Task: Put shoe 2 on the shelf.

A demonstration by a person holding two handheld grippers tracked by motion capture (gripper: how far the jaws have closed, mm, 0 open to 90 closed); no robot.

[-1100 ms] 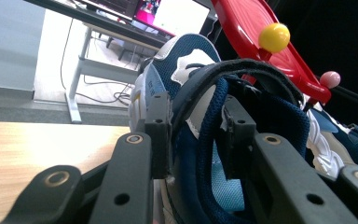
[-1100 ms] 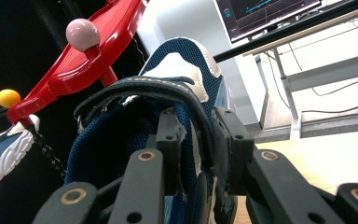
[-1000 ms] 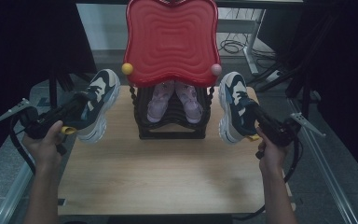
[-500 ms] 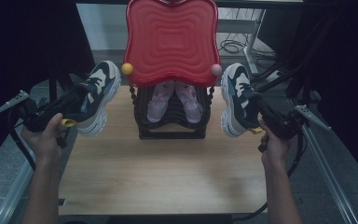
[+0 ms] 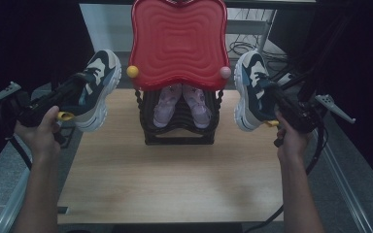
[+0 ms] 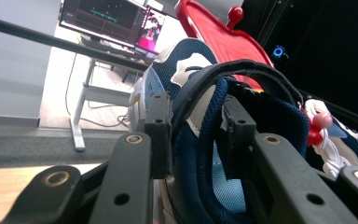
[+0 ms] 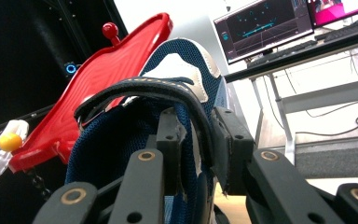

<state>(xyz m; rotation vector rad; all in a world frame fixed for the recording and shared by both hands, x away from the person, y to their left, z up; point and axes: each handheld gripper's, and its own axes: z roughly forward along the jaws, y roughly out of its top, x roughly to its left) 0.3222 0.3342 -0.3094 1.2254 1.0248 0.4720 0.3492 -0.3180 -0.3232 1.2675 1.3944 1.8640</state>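
Glossy red plastic tray [image 5: 178, 43], ridged; mesh-cloth sneakers [image 5: 95, 90] beside it; matt pale wood worktop [image 5: 175, 179] beneath.

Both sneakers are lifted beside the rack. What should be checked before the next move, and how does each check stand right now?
1. Left gripper clamps the left sneaker at its collar: ok.
2. Right gripper clamps the right sneaker at its collar: ok.
3. Both sneakers clear of the table: ok.
4. Sneakers apart from the red tray: ok.
5. Rack shelf free: not ok, pink shoes occupy it.
6. Grip firmness: cannot tell.
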